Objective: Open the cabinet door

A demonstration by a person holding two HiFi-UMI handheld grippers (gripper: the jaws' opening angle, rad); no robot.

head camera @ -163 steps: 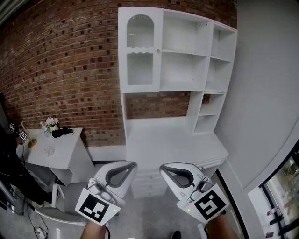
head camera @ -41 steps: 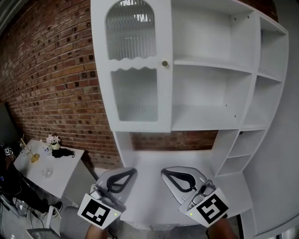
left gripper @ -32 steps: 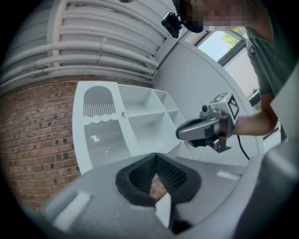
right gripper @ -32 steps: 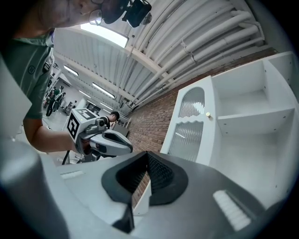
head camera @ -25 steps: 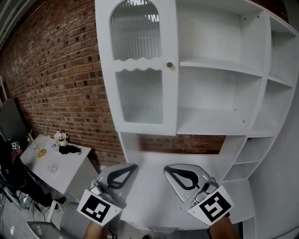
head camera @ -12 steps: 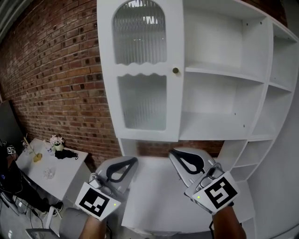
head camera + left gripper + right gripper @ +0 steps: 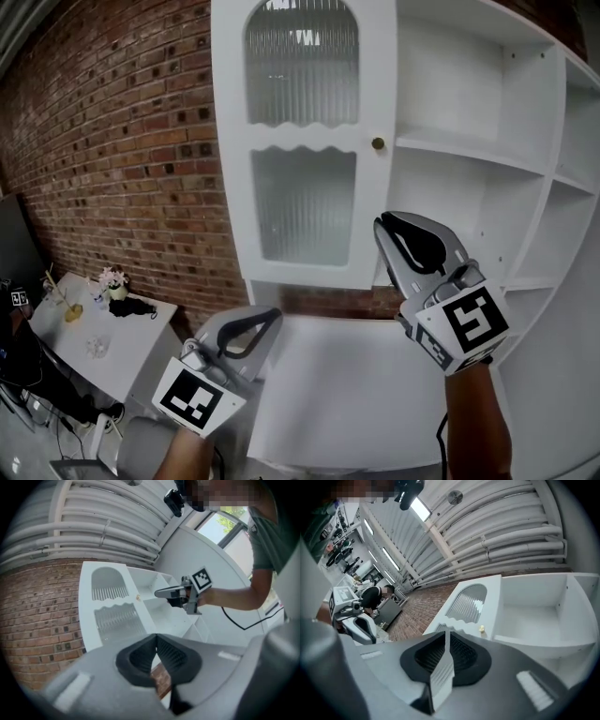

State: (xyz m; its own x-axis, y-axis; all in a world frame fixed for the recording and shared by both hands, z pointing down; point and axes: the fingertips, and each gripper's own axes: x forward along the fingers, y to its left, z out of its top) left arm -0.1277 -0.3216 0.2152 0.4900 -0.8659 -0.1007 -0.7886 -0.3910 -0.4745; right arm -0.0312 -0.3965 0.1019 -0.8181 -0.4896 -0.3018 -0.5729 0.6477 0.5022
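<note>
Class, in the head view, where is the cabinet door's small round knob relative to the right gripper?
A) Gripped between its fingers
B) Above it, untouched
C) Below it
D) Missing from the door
B: the knob sits on the cabinet door above the right gripper, whose fingers, just opening, hold nothing.

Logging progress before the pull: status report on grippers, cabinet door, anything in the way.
Left gripper shut, low, empty. Right gripper raised below knob, jaws just opening, nothing between them. Door closed. Nothing blocking the knob.
</note>
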